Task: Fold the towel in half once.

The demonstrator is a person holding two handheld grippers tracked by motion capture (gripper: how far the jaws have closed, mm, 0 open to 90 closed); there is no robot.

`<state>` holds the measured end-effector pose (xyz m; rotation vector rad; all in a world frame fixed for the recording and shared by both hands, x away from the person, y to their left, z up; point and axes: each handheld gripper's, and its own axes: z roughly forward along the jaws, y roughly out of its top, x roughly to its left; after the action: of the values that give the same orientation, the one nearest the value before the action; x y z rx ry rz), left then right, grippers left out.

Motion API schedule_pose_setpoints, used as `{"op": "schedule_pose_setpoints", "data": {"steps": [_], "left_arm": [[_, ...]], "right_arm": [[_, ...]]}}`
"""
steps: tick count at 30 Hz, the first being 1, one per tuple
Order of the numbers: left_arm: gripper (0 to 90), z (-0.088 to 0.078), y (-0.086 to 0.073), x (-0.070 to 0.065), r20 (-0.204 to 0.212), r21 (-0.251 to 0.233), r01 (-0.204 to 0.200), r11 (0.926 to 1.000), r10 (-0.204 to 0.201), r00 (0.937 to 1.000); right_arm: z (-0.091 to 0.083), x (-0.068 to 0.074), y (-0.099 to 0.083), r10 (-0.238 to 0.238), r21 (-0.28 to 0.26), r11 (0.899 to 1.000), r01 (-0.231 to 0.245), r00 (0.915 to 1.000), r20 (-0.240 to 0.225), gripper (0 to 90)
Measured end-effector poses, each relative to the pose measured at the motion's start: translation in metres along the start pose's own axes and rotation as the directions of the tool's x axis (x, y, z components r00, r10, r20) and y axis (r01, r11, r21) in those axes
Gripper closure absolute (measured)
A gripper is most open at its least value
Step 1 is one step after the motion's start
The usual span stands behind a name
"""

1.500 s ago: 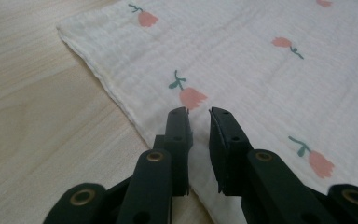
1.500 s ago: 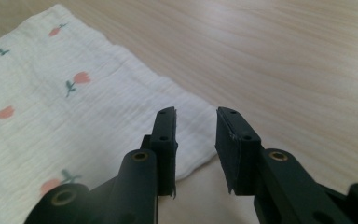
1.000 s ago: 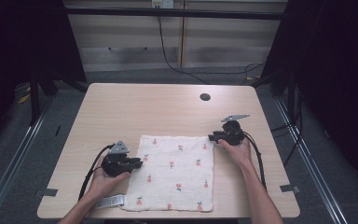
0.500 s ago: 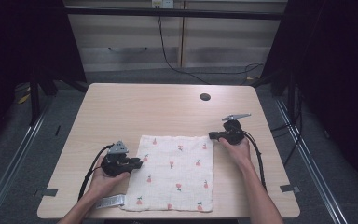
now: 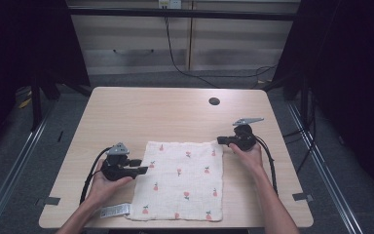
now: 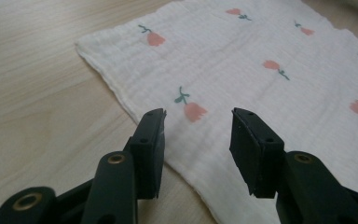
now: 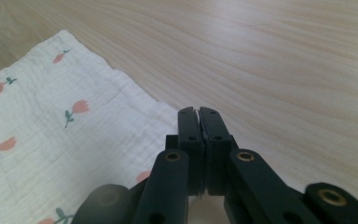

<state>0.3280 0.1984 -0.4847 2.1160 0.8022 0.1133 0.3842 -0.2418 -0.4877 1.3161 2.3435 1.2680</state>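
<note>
- Cloth (image 5: 182,180): white with small pink flowers, lying flat on the counter (image 5: 151,112), near edge of the cloth close to my side of the counter.
- Left gripper (image 5: 143,169) sits at the cloth's left edge, about halfway along it. Its fingers (image 6: 149,140) are spread and have just been opening. The edge of the cloth lies under the gap but nothing is pinched.
- Right gripper (image 5: 221,140) is at the cloth's far right corner, with its fingers (image 7: 189,126) pressed together. From the right gripper view I can't tell whether the corner is caught between them or just lies beneath.
- My read of the step: getting a grip on 2 points of the cloth to lift or fold it. The right side looks set and the left still needs its grip.
- To do it well, I'd drop the left fingers lower so 1 slides under the hem and the other lands on top, then close right at the edge rather than deep into the cloth.
- Take 1 layer only and keep it from bunching. The fabric is thin and crinkly, so it will likely slip from a shallow bite.
- Check the right corner really lifts before pulling. If not, re-pinch it.
- Lift both hands together and level, or the cloth will skew.
- White label (image 5: 114,210) lies just off the cloth's near left corner. Keep clear of it.
</note>
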Motion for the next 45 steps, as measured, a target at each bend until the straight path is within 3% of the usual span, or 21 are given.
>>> {"op": "schedule_pose_setpoints", "data": {"steps": [2, 3, 5, 8, 10, 11, 15, 17, 21, 23, 24, 28, 30, 31, 33, 34, 36, 37, 39, 41, 45], "left_arm": [[54.6, 0.0, 0.003, 0.004, 0.028, 0.005, 0.018, 0.9998, -0.018, 0.9994], [52.8, 0.001, 0.008, 0.007, 0.0, 0.018, 0.011, 0.9998, -0.011, 0.9999], [51.9, 0.001, 0.011, 0.01, 0.009, 0.0, 0.026, 0.9997, -0.026, 0.9996], [51.4, 0.001, 0.017, 0.018, -0.023, -0.008, 0.041, 0.9991, -0.041, 0.9989], [58.7, -0.002, 0.019, 0.024, -0.032, -0.05, 0.065, 0.9966, -0.067, 0.9973], [60.5, -0.001, 0.02, 0.027, -0.03, -0.045, 0.075, 0.9962, -0.077, 0.9966], [60.0, 0.003, 0.026, 0.034, -0.051, -0.062, 0.083, 0.9947, -0.086, 0.995], [60.1, 0.008, 0.03, 0.039, -0.065, -0.063, 0.09, 0.9939, -0.094, 0.9934], [60.7, 0.019, 0.037, 0.047, -0.048, -0.054, 0.1, 0.9935, -0.103, 0.9936], [60.3, 0.024, 0.041, 0.052, -0.058, -0.037, 0.095, 0.9947, -0.097, 0.9936], [59.9, 0.027, 0.043, 0.056, -0.052, -0.03, 0.117, 0.9927, -0.118, 0.9916], [58.7, 0.036, 0.045, 0.068, -0.069, -0.019, 0.127, 0.9917, -0.128, 0.9893], [58.9, 0.043, 0.044, 0.071, -0.079, -0.028, 0.159, 0.9869, -0.161, 0.9839], [58.5, 0.047, 0.043, 0.072, -0.054, -0.032, 0.152, 0.9879, -0.153, 0.9867], [58.6, 0.054, 0.045, 0.068, -0.079, -0.018, 0.136, 0.9905, -0.137, 0.9873], [58.5, 0.057, 0.045, 0.067, -0.083, -0.021, 0.148, 0.9887, -0.149, 0.9853], [54.3, 0.064, 0.05, 0.059, -0.145, 0.003, 0.112, 0.9937, -0.11, 0.9833], [55.0, 0.067, 0.05, 0.056, -0.131, 0.016, 0.113, 0.9935, -0.11, 0.9852], [55.5, 0.07, 0.049, 0.054, -0.186, 0.031, 0.083, 0.9961, -0.076, 0.9796], [56.7, 0.07, 0.049, 0.055, -0.176, 0.035, 0.086, 0.9957, -0.078, 0.9812], [72.1, 0.069, 0.048, 0.052, -0.169, 0.05, 0.022, 0.9985, -0.013, 0.9855]], "right_arm": [[-0.002, 0.003, 0.001, -0.005, -0.006, 1.0, 0.005, 1.0, -0.002, 88.6], [-0.003, 0.004, 0.001, -0.007, -0.009, 1.0, 0.007, 1.0, -0.005, 88.6], [-0.005, 0.007, 0.002, -0.018, -0.022, 1.0, 0.018, 0.9997, -0.014, 88.7], [-0.007, 0.011, 0.003, -0.022, -0.03, 0.999, 0.021, 0.9994, -0.025, 88.7], [-0.007, 0.013, 0.003, -0.025, -0.032, 0.999, 0.024, 0.9993, -0.027, 88.6], [-0.007, 0.013, 0.002, -0.024, -0.04, 0.999, 0.023, 0.9992, -0.032, 88.6], [-0.005, 0.016, 0.001, -0.025, -0.052, 0.998, 0.023, 0.9984, -0.05, 88.6], [-0.004, 0.018, 0.0, -0.029, -0.047, 0.999, 0.026, 0.9981, -0.054, 88.6], [-0.006, 0.022, 0.0, -0.04, -0.05, 0.998, 0.037, 0.9975, -0.058, 88.6], [-0.008, 0.023, -0.001, -0.045, -0.056, 0.998, 0.042, 0.9969, -0.065, 88.5], [-0.009, 0.023, -0.002, -0.044, -0.056, 0.998, 0.041, 0.9969, -0.065, 88.6], [-0.012, 0.02, -0.007, -0.032, -0.056, 0.998, 0.029, 0.9977, -0.059, 88.4], [-0.012, 0.02, -0.01, -0.032, -0.055, 0.998, 0.029, 0.9974, -0.065, 88.3], [-0.011, 0.02, -0.011, -0.036, -0.049, 0.998, 0.033, 0.9975, -0.061, 88.3], [-0.01, 0.019, -0.013, -0.034, -0.053, 0.998, 0.031, 0.997, -0.07, 88.3], [-0.01, 0.019, -0.014, -0.033, -0.051, 0.998, 0.029, 0.997, -0.07, 88.4], [-0.008, 0.018, -0.015, -0.026, -0.039, 0.999, 0.024, 0.9975, -0.066, 88.4], [-0.008, 0.018, -0.015, -0.023, -0.043, 0.999, 0.02, 0.9974, -0.068, 88.3], [-0.008, 0.019, -0.016, -0.029, -0.051, 0.998, 0.026, 0.9971, -0.071, 88.3], [-0.009, 0.019, -0.016, -0.031, -0.047, 0.999, 0.027, 0.9972, -0.069, 88.3], [-0.01, 0.019, -0.017, -0.032, -0.048, 0.998, 0.029, 0.9971, -0.069, 88.3]]}}
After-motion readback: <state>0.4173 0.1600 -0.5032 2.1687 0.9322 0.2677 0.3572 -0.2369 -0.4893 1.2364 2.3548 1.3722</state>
